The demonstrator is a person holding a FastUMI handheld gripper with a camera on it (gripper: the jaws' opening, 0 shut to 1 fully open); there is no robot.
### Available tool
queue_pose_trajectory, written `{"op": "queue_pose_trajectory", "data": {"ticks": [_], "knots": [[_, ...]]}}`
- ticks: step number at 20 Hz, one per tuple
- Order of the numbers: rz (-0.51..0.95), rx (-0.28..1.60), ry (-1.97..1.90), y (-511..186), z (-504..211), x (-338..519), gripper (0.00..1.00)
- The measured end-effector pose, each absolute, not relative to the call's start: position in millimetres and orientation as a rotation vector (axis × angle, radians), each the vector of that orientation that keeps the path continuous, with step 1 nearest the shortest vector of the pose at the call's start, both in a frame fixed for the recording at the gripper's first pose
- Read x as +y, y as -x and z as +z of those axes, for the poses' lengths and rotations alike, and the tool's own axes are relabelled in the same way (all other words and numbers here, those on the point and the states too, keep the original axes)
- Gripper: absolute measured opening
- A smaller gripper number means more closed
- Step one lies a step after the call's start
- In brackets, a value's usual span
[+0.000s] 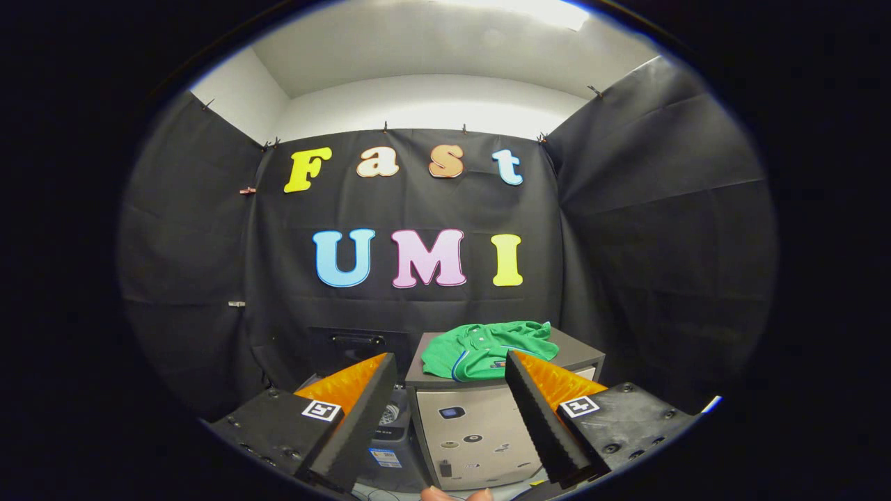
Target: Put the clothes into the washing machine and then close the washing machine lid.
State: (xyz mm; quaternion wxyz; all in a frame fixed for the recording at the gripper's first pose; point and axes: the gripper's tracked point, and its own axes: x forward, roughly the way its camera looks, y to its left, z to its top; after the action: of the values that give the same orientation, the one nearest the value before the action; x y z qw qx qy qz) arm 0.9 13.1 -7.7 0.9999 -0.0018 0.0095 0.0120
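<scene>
1. Gripper view, tongs [449,369]: the two fingers stand wide apart with nothing between them; neither finger touches any object.
2. Gripper view, crumpled green polo shirt of soft cloth with a blue-and-white trimmed edge [487,349]: it lies bunched on the flat dark top of a boxy pale-grey cabinet [473,431], beyond the fingertips and slightly toward the right finger, whose tip overlaps the shirt's lower right part in the picture.
3. Gripper view, boxy pale-grey cabinet: it stands ahead of the tongs, its front panel showing between the two fingers; the panel carries a small dark window and several small stickers.
4. Gripper view, dark-grey washing machine [391,435]: it sits low, just beside the cabinet's left side, partly hidden behind the left finger; a perforated metal drum [388,414] is visible at its top, and a raised dark panel with a handle [356,342] stands behind it.
5. Gripper view, fingertips of a person [456,495]: they show below the cabinet, between the finger bases.
</scene>
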Motion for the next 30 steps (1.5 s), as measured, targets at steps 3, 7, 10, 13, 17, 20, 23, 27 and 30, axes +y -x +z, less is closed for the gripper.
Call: {"op": "queue_pose_trajectory", "data": {"ticks": [3, 7, 10, 13, 17, 20, 23, 27, 30], "knots": [[0.024, 0.022, 0.002, -1, -10, 13, 0.98], [0.026, 0.032, 0.005, -3, -13, 15, 0.98], [0.034, 0.037, 0.000, -4, -16, 16, 0.98], [0.044, 0.040, -0.014, -8, -19, 17, 0.98], [0.059, 0.057, -0.041, -21, -29, 16, 0.98], [0.060, 0.082, -0.036, -37, -42, 10, 0.98], [0.062, 0.109, -0.024, -63, -55, 5, 0.98], [0.044, 0.145, 0.003, -112, -58, -10, 0.98], [0.022, 0.185, 0.055, -156, -57, -25, 0.98]]}}
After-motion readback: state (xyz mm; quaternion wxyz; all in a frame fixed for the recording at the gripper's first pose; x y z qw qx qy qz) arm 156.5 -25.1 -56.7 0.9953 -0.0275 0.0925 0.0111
